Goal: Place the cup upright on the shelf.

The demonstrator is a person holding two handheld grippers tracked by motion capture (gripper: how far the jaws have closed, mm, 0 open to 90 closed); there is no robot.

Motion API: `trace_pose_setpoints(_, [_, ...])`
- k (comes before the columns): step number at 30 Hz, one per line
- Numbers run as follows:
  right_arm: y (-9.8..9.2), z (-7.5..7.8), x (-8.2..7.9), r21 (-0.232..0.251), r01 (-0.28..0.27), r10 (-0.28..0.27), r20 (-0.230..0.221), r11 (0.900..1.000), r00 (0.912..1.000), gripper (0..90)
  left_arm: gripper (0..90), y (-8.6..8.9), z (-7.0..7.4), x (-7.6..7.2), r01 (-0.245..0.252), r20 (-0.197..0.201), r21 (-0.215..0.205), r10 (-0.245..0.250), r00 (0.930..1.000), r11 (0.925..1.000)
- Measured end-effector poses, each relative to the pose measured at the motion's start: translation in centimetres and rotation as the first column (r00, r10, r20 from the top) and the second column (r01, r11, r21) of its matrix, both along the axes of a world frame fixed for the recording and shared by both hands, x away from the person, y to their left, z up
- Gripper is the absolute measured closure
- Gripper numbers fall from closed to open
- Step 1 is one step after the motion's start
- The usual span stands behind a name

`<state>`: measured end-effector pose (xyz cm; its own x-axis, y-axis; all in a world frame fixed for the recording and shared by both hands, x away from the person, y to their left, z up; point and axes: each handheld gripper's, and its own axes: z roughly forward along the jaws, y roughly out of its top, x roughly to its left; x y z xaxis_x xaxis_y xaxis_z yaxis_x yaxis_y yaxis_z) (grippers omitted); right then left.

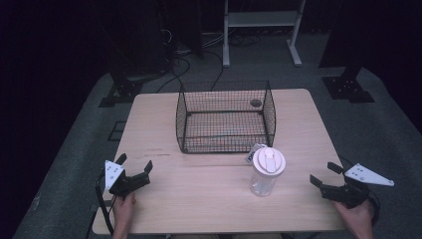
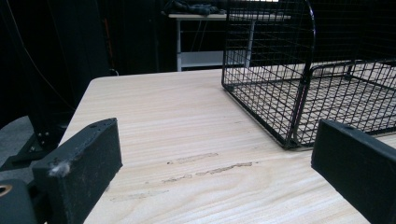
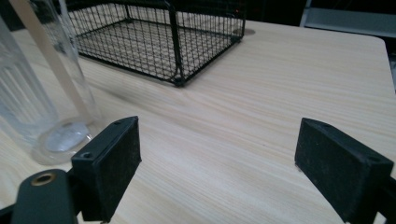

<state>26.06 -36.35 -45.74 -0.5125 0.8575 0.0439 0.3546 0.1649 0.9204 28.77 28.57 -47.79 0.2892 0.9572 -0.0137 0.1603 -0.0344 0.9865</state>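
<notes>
A clear plastic bottle with a pale pink lid stands upright on the wooden table, right of centre. Behind it sits a black wire basket that looks empty. My left gripper rests near the table's front left, jaws wide apart with nothing between them. My right gripper is at the front right, open as well, a hand's width right of the bottle. In the right gripper view the bottle stands left of the open right gripper. The left gripper view has the basket ahead and right of the left gripper.
A small white tag lies between bottle and basket. A dark round spot sits on the table behind the basket. Beyond the table are a white frame, black stands and cables on grey floor.
</notes>
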Motion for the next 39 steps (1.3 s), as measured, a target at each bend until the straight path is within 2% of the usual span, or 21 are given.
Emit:
trace_pose_setpoints(12, [1.2, 1.7, -1.5, 0.023, -0.073, 0.072, 0.046, 0.997, 0.9963, 13.4, 0.9, 0.0, 0.0, -0.1, 0.003, 0.002, -0.001, -0.003, 1.0, 1.0])
trace_pose_setpoints(13, [1.6, 2.0, -1.8, 0.024, -0.094, 0.093, 0.057, 0.995, 0.9941, 13.1, 0.9, 0.0, 0.0, -0.1, 0.002, 0.002, -0.001, -0.002, 1.0, 1.0])
trace_pose_setpoints(20, [2.9, 2.5, -2.7, 0.033, -0.149, 0.146, 0.074, 0.988, 0.9865, 13.1, 0.9, 0.0, 0.0, -0.1, 0.005, 0.002, 0.003, -0.005, 1.0, 1.0])
trace_pose_setpoints(27, [4.3, 2.8, -3.2, 0.03, -0.198, 0.195, 0.074, 0.98, 0.9779, 13.1, 0.9, 0.0, 0.0, -0.2, 0.006, 0.004, 0.0, -0.006, 1.0, 1.0])
trace_pose_setpoints(36, [6.8, 3.3, -3.5, 0.045, -0.272, 0.268, 0.088, 0.961, 0.9595, 13.0, 0.9, 0.0, 0.0, -0.2, 0.008, 0.006, 0.0, -0.008, 1.0, 1.0])
trace_pose_setpoints(39, [7.6, 3.2, -3.4, 0.048, -0.284, 0.279, 0.086, 0.958, 0.9563, 13.0, 0.9, 0.0, 0.0, -0.2, 0.008, 0.006, 0.001, -0.008, 1.0, 1.0])
